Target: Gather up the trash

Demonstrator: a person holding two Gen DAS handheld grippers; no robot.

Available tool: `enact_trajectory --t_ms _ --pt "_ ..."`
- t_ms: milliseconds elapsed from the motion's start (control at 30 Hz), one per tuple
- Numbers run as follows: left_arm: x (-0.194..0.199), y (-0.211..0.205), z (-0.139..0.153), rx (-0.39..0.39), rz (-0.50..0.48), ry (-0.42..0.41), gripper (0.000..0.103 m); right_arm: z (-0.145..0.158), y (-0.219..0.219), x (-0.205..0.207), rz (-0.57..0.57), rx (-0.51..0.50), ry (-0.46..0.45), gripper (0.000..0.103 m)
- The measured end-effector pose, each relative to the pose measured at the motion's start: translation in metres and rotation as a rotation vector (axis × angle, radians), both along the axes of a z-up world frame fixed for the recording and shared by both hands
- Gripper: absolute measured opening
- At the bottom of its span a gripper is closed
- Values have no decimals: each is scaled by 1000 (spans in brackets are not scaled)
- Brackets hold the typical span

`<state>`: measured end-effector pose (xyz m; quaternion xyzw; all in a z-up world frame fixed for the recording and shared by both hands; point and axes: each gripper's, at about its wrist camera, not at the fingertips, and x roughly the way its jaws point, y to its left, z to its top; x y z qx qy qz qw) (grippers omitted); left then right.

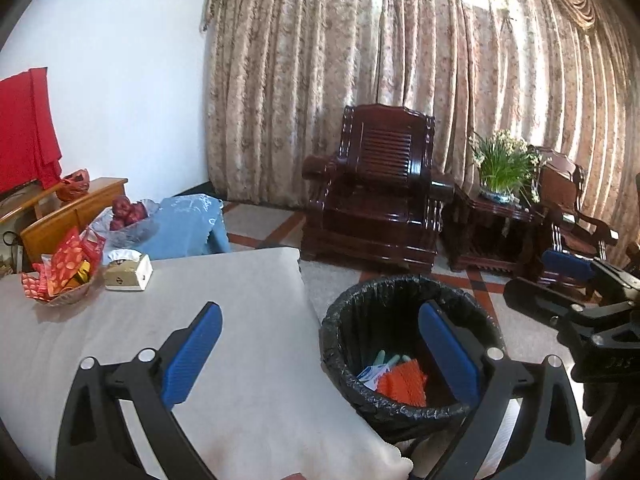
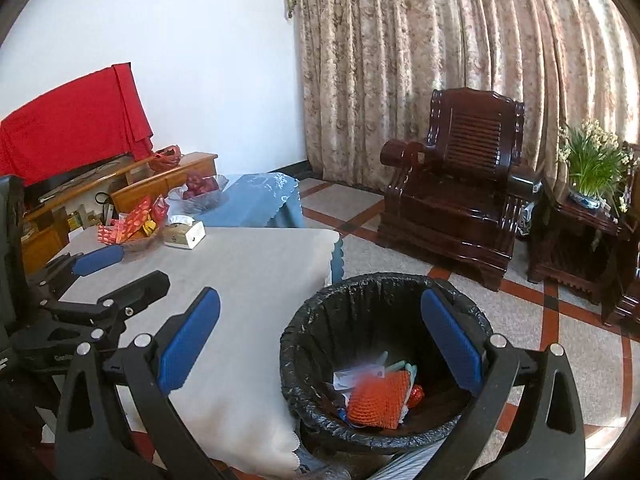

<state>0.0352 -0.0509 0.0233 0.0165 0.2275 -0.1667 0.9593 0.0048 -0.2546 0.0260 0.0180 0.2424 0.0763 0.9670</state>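
Left view: left tongs (image 1: 320, 344) spread wide, holding nothing, hanging over the edge of the surface (image 1: 240, 320) next to the bin (image 1: 404, 296); trash (image 1: 402, 382) sits inside the bin; right view: right tongs (image 2: 320, 340) also gaping and bare above the bin, so I'd guess the drop's done.

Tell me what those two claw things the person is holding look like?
Both look alike. The left gripper and right gripper each have two long flat fingers faced with textured blue pads, carried on black plastic arms with triangular cut-outs and round silver pivot bolts. No cables, sleeves or hands show; small pale lettering on one body is unreadable.
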Motion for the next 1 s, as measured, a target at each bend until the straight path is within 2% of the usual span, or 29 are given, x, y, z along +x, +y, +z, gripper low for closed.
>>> enact_trajectory --t_ms 1000 --pt "-12 11 8 -7 27 -16 97 6 5 -2 12 -15 -18 98"
